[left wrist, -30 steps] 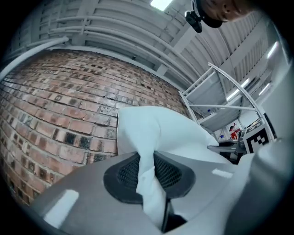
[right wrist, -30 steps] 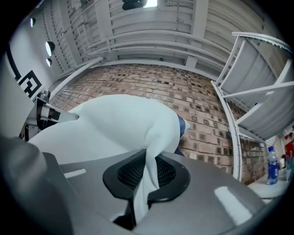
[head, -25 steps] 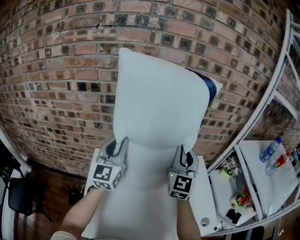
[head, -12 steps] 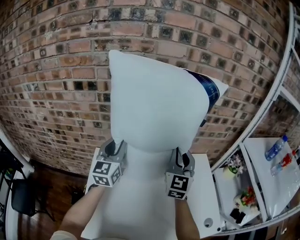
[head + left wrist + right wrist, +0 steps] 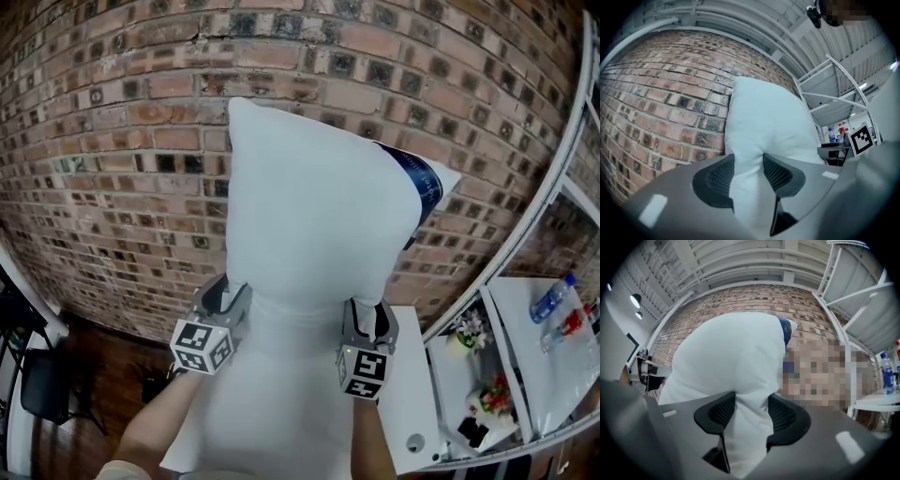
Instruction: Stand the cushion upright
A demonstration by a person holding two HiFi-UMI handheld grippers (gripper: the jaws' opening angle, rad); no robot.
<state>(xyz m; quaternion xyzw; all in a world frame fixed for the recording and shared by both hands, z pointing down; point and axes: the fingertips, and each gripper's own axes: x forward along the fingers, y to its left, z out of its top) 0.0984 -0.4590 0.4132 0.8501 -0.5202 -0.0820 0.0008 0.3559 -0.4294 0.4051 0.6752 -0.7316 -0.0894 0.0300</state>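
A white cushion [image 5: 319,216] stands upright against the brick wall [image 5: 112,141], its lower end on the white table [image 5: 408,394]. My left gripper [image 5: 228,292] is at its lower left corner and my right gripper [image 5: 368,314] at its lower right. In the left gripper view the cushion [image 5: 764,126] narrows between the dark pads [image 5: 717,180], which touch the fabric on both sides. In the right gripper view the cushion [image 5: 736,362] is pinched the same way between the pads [image 5: 783,416]. Both grippers' jaws have just been opening, with the fabric still between them.
A dark blue printed thing [image 5: 424,187] pokes out behind the cushion's upper right corner. A white shelf frame [image 5: 525,253] with bottles [image 5: 548,300] and small items stands at the right. A dark chair [image 5: 37,394] sits on the wooden floor at the left.
The cushion stays upright against the wall with both grippers at its lower corners. The left gripper sits a little further left than before.
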